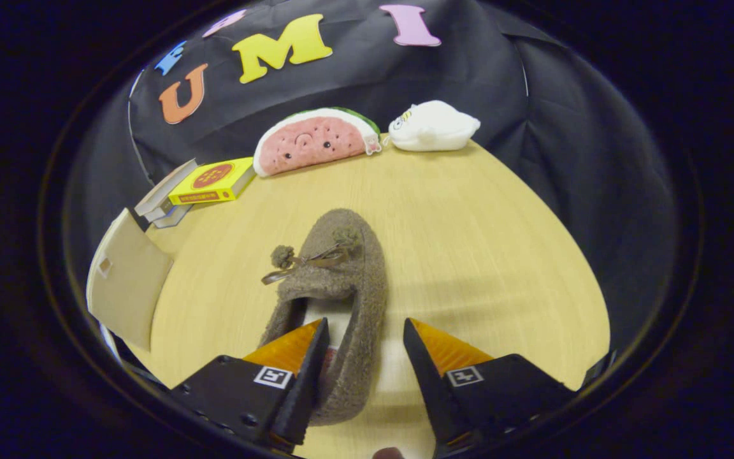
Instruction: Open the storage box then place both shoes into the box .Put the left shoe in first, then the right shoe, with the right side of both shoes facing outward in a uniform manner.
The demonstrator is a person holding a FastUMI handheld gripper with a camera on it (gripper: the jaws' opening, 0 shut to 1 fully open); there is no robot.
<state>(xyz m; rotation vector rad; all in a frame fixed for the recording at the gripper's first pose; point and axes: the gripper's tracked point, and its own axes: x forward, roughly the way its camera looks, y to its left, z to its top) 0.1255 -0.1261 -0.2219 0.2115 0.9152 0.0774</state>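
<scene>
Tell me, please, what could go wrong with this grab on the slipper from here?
1. The gripper is open, one finger inside the slipper and one outside; the soft wall may fold and slip free.
2. The bow dangles loose and could snag.
3. The box stands off to the side, so swinging across could twist the slipper's facing.

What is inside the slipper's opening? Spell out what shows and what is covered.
Inside the brown fuzzy slipper a pale lining shows. One finger of the open gripper dips into the opening and covers the heel end. The closed toe hides the front.
</scene>
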